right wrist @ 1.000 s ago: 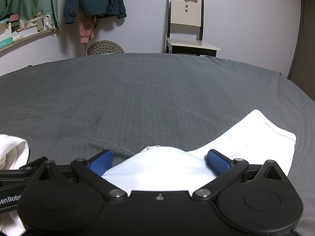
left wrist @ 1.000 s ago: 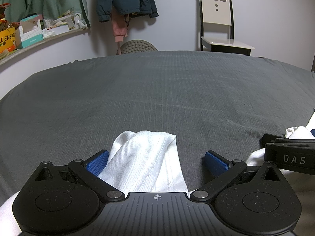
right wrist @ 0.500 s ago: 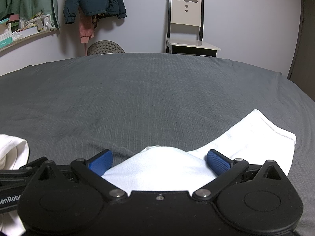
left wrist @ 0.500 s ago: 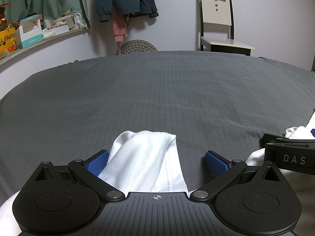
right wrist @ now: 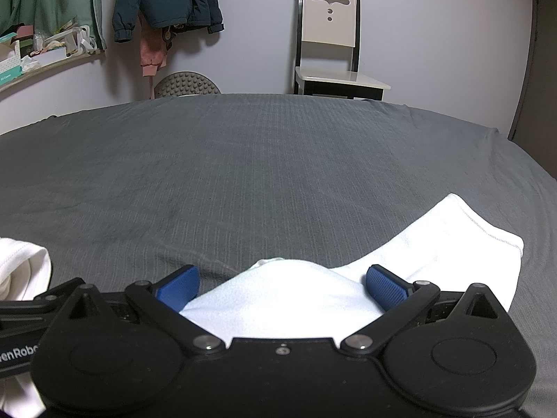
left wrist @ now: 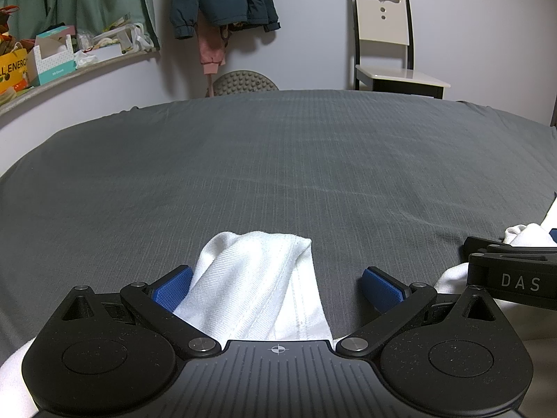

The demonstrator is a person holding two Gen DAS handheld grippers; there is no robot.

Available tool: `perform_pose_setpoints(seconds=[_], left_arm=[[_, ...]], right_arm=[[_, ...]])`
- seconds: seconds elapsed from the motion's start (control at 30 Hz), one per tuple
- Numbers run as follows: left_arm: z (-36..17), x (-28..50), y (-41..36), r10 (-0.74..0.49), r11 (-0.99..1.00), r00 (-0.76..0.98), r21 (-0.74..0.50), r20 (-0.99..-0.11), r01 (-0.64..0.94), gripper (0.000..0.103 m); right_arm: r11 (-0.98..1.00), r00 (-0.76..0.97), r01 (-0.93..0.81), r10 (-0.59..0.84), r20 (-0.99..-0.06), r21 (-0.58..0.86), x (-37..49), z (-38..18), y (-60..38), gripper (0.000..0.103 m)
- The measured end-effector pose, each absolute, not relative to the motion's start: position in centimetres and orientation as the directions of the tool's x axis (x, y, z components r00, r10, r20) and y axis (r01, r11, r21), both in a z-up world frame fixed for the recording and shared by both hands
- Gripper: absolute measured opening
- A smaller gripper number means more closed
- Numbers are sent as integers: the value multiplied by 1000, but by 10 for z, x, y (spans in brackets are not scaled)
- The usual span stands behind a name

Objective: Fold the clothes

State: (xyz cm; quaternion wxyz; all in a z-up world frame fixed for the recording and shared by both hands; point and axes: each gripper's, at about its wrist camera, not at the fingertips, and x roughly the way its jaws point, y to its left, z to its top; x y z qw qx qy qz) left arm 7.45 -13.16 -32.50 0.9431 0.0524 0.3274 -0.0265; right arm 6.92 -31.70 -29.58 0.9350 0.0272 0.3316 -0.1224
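We have a white garment (left wrist: 257, 285) lying on the near edge of a grey bed (left wrist: 278, 160), and each of our tongs sits over one part of it. The left tongs (left wrist: 276, 284) are wide, with a bunched fold of cloth between the blue pads but touching only the left pad. The right tongs (right wrist: 282, 284) are wide too, over a raised hump of the same garment (right wrist: 289, 292); a sleeve (right wrist: 463, 237) lies flat to the right.

The risk, we think, is an uneven grasp: if the left tongs close now, they may catch several layers at the hem, or the cloth may slip out on the free side. Then the fold comes crooked. The two tongs are also near each other and could collide.

The bed ahead is free for folding. A chair (right wrist: 330, 41), hanging jackets (right wrist: 167, 0) and a cluttered shelf (left wrist: 69, 55) stand well apart, so nothing blocks us.
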Motion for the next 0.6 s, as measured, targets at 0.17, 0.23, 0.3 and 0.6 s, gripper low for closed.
perform_pose_setpoints(seconds=[0.17,0.23,0.3,0.6], left_arm=[[-325,74,-131,-16,993,784,82,-620,84,103],[-325,74,-131,-15,993,784,82,-620,84,103],[-325,74,-131,-15,993,784,82,-620,84,103],[-326,75,-132,-14,993,786,83,-618,83,103]], right_arm=[[969,750,247,-211,-627,-30,69,-296,-317,103],[969,750,247,-211,-627,-30,69,-296,-317,103],[969,750,247,-211,-627,-30,69,-296,-317,103],[968,750,247,-211,-627,-31,69,-295,-316,103]])
